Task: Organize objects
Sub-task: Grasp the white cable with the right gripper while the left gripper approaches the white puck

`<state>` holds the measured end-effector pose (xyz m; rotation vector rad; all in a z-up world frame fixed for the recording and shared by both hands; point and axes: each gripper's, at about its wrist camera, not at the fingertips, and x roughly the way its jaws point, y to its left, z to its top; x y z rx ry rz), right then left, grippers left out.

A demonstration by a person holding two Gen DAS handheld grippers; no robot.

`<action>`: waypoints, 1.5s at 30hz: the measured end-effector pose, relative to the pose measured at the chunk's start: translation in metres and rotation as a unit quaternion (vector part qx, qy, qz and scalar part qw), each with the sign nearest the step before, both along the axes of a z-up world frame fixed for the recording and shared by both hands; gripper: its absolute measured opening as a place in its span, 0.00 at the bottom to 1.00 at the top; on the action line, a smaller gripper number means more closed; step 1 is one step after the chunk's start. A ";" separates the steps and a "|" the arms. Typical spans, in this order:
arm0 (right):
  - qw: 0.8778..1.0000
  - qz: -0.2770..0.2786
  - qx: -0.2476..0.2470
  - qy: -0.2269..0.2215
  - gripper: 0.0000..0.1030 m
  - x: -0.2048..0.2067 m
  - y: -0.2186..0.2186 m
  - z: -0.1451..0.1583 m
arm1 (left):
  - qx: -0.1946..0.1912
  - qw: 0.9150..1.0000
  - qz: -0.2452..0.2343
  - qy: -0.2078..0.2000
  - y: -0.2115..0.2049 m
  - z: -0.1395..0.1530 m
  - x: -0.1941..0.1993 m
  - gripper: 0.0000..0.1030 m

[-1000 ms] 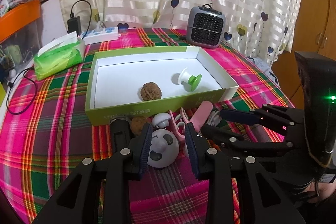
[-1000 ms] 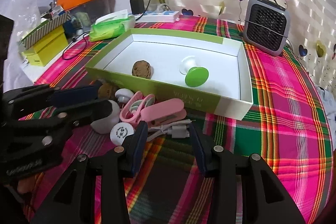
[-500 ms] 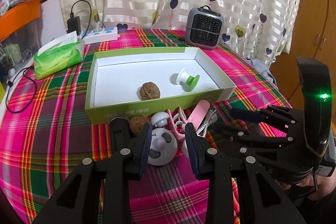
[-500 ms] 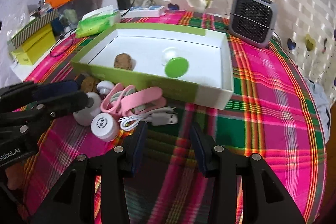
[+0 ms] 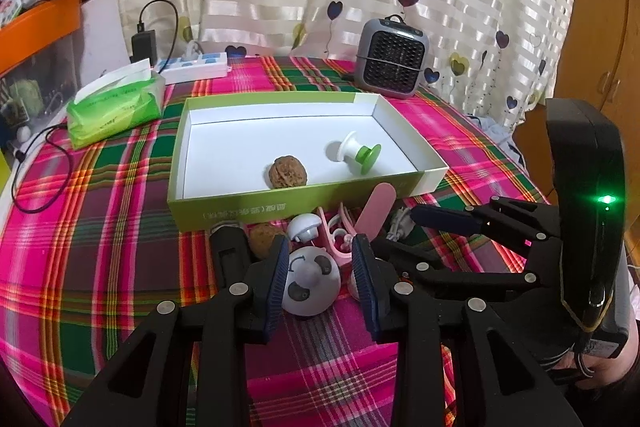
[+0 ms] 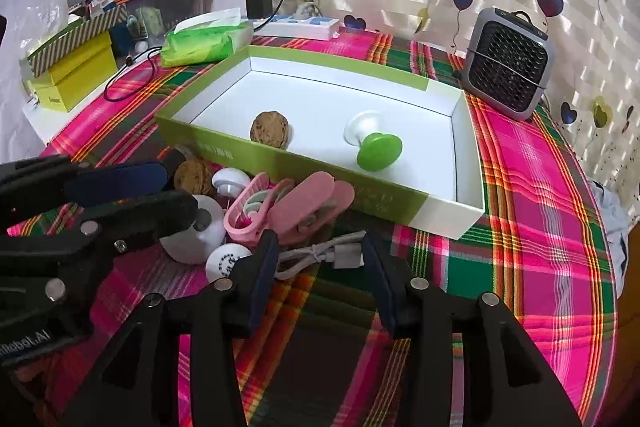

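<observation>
A green-and-white box (image 5: 280,205) holds a walnut (image 5: 287,172) and a green-and-white spool (image 5: 360,153). Loose things lie in front of the box: a second walnut (image 5: 262,245), a white panda-faced ball (image 5: 310,279), pink clips (image 6: 296,211), a small printed white ball (image 6: 226,261) and a white USB cable (image 6: 320,255). My left gripper (image 5: 321,241) straddles the panda ball and its jaws are closing; a gap still shows on the right side. My right gripper (image 6: 318,239) stands over the cable, jaws opening, and grips nothing.
A grey mini heater (image 5: 392,63) stands behind the box. A green tissue pack (image 5: 114,103) and a white power strip (image 5: 196,67) lie at the back left. Yellow boxes (image 6: 76,75) stand beyond the table's left edge. Plaid cloth covers the table.
The right gripper's jaws have widened and it has shifted a little over the cable. The left gripper stays put around the panda ball, its jaws slightly narrower.
</observation>
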<state>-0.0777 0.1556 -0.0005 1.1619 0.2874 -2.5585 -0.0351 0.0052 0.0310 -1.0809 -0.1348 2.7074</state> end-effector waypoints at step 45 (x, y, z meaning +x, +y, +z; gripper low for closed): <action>0.999 -0.011 -0.028 -0.021 0.11 0.003 0.054 -0.003 | -0.017 0.997 -0.078 -0.011 0.034 -0.012 0.005 0.35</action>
